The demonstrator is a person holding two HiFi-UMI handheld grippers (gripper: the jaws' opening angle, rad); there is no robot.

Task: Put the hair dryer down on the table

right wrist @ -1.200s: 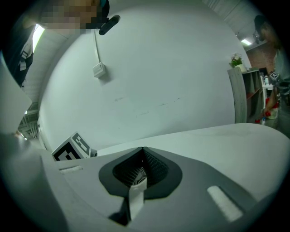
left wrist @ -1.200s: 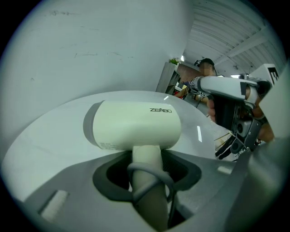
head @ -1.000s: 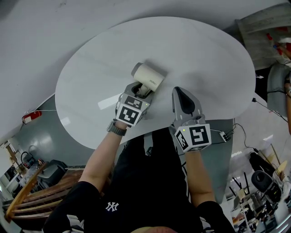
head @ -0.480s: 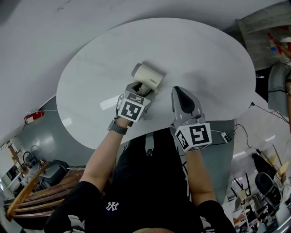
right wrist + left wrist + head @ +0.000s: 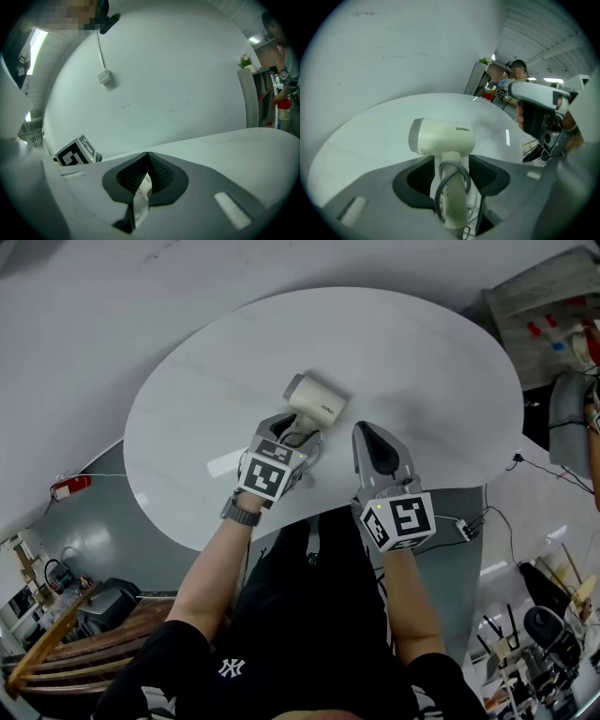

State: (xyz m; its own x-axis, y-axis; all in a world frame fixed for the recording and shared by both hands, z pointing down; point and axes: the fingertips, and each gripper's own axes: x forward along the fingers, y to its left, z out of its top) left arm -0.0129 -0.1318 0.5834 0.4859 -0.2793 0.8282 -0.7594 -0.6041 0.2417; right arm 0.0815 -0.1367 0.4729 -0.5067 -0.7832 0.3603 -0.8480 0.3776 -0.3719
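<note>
A cream hair dryer (image 5: 317,399) lies over the round white table (image 5: 422,362) near its middle, barrel pointing left. My left gripper (image 5: 292,429) is shut on its handle just behind the barrel. In the left gripper view the hair dryer (image 5: 443,137) stands ahead of the left gripper (image 5: 452,168), with its grey cord looped round the handle between the dark pads. Whether the dryer rests on the table I cannot tell. My right gripper (image 5: 370,434) hovers to the right of the dryer, shut and apart from it. The right gripper (image 5: 147,164) shows a thin white strip at the seam of its pads.
The table's near edge runs just under both wrists. A shelf with red items (image 5: 548,306) stands at the upper right, and cables (image 5: 487,512) trail on the floor to the right. A wooden chair (image 5: 56,634) sits at the lower left. A wall box with a cord (image 5: 104,76) hangs ahead.
The head view has shifted a little. The left gripper and the hair dryer stay together and have edged slightly right. The right gripper has not moved.
</note>
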